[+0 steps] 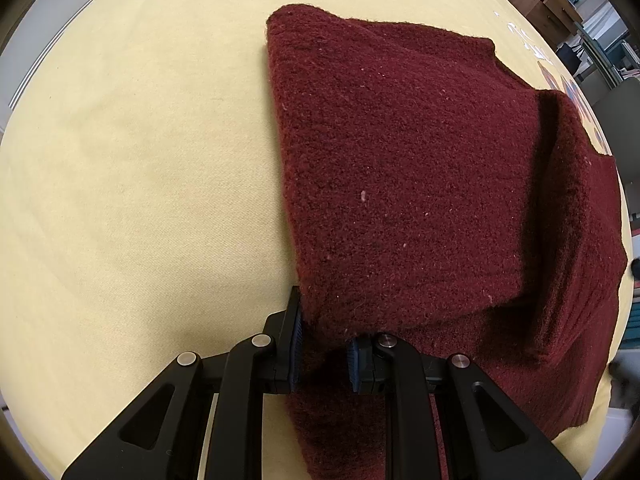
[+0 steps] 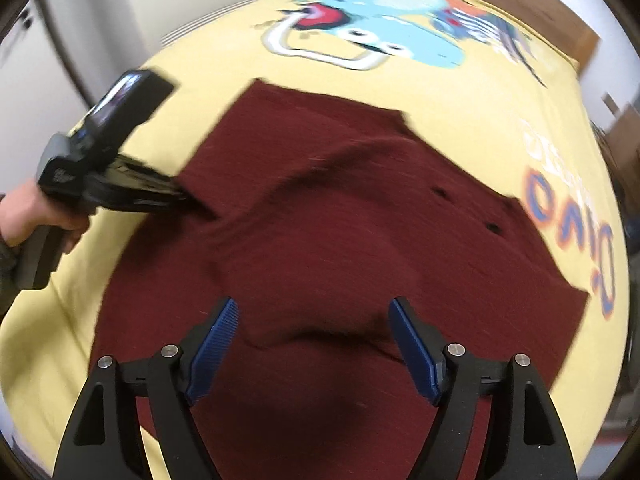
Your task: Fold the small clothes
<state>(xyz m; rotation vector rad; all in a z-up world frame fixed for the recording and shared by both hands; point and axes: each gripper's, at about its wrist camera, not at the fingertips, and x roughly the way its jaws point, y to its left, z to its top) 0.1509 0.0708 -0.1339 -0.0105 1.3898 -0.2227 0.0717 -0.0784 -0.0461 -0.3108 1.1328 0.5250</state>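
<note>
The dark red knit garment [image 1: 400, 168] lies spread on the yellow printed cloth [image 1: 120, 160] covering the worktop, part-folded: one flap is laid over the body w/ a raised ridge along the fold; the near edge bunches into a soft hump.

Left gripper [image 1: 324, 344]: jaws nearly together, clamped on the garment's near corner, fabric pinched between the blue pads [image 1: 297, 340]; in the right wrist view the same tool comes in from the left, held in a person's hand [image 2: 40, 216], its tips at the garment's edge.

Right gripper [image 2: 316, 344]: jaws wide apart, nothing between them, hovering over the humped near part; that view is smeared, so how close the pads [image 2: 212, 348] sit to the fabric is hard to say.

Step in hand, as I read it: the left pins its corner while the right goes for a fresh hold to make the next fold.

To do it well:
- keep the left clamp firm & low so the layers don't slide;
- bring the right down on a clean edge, not the hump; take both layers, not just the top one;
- close fully before lifting; thick knit slips;
- lift both corners level, carry over in one sweep, lay edge to edge;
- flatten the ridge first if poss.
</note>
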